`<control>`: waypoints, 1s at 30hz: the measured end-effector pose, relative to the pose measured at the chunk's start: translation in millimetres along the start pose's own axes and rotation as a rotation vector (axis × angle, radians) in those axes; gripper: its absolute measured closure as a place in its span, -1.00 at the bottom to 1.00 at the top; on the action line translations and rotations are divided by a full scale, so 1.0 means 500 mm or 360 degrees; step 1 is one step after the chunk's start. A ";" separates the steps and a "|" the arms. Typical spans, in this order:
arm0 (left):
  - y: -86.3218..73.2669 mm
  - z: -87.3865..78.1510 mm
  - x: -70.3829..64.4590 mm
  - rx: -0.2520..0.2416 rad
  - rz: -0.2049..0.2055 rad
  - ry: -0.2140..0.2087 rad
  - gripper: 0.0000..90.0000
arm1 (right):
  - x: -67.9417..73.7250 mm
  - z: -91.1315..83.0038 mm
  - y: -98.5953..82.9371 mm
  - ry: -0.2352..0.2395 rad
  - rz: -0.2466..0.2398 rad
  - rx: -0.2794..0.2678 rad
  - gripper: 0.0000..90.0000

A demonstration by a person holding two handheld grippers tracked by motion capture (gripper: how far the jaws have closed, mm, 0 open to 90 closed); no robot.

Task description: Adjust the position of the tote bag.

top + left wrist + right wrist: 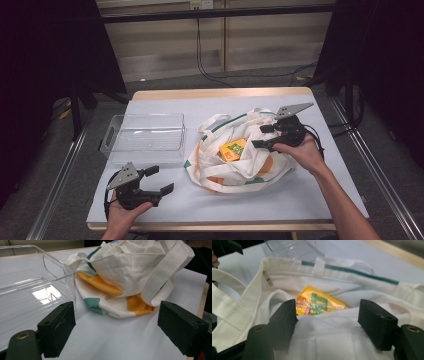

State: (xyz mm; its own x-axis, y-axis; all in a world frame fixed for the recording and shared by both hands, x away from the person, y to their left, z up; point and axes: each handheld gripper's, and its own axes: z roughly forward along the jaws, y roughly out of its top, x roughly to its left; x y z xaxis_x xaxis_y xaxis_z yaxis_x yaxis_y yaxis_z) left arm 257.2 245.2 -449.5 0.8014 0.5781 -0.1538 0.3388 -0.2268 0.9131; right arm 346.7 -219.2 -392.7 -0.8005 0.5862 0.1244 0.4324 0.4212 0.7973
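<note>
High view first: my right gripper (263, 136) hangs over the mouth of the cream canvas tote bag with orange and green patches (235, 172), jaws spread and empty. Inside the bag's opening lies the yellow plastic-wrapped packet with green print (233, 149), near the jaws but apart from them. My left gripper (160, 180) sits low at the near left of the pale blue table covering (300, 192), jaws parted, nothing between them. Bare covering lies around it, and the clear rectangular plastic bin (144, 131) stands just beyond it, beside the bag.

Left gripper view: my two black jaws stand wide apart over smooth flat covering. The bin's glossy ribbed wall (30, 297) is close on the left jaw's side; the bag's crumpled, soft cloth (130, 272) slumps ahead, a broad woven strap draped down its side.

Right gripper view: my jaws straddle a fold of the bag's white ribbed cloth (324, 340), open, gripping nothing. The packet (319, 303) lies just past the fold, shiny and crinkled, tilted, with the green-trimmed rim behind it.
</note>
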 end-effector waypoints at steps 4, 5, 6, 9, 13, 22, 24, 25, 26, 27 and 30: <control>0.002 0.005 0.000 -0.0015 -0.0014 -0.0023 -0.67 | 0.001 0.024 -0.017 0.0026 -0.0009 0.0133 -0.37; 0.003 0.006 -0.002 0.0003 -0.0002 0.0001 -0.66 | 0.000 0.026 -0.024 0.0017 -0.0010 0.0121 -0.36; 0.003 0.008 -0.002 -0.0002 -0.0006 -0.0033 -0.66 | 0.000 0.026 -0.024 0.0017 -0.0010 0.0121 -0.36; 0.008 0.015 -0.005 0.0006 -0.0010 -0.0051 -0.63 | -0.003 0.025 -0.039 0.0040 0.0001 0.0171 -0.35; 0.030 0.038 -0.011 0.0031 0.0009 -0.0087 -0.58 | -0.004 0.033 -0.068 0.0055 -0.0016 0.0309 -0.32; 0.076 0.125 -0.008 0.0127 0.0084 -0.0163 -0.44 | 0.004 0.053 -0.097 0.0064 -0.0010 0.0425 0.09; 0.083 0.148 -0.003 0.0158 0.0083 -0.0185 -0.43 | 0.003 0.055 -0.102 0.0075 -0.0020 0.0431 0.30; 0.087 0.162 -0.001 0.0156 0.0079 -0.0190 -0.43 | 0.004 0.059 -0.104 0.0068 -0.0015 0.0465 0.33; 0.089 0.170 0.000 0.0169 0.0069 -0.0213 -0.47 | 0.004 0.065 -0.107 0.0061 -0.0016 0.0503 0.40; 0.093 0.182 -0.002 0.0175 0.0075 -0.0220 -0.50 | 0.005 0.069 -0.109 0.0055 -0.0027 0.0524 0.54; 0.098 0.205 -0.007 0.0195 0.0087 -0.0241 -0.51 | 0.006 0.074 -0.117 0.0056 -0.0017 0.0531 1.00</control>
State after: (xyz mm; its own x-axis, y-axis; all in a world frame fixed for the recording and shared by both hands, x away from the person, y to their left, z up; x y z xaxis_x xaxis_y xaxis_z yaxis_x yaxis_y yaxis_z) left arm 321.5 151.8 -443.1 0.8822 0.4397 -0.1685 0.3425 -0.3536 0.8705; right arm 334.5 -216.3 -461.0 -0.8169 0.5590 0.1420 0.5314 0.6337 0.5622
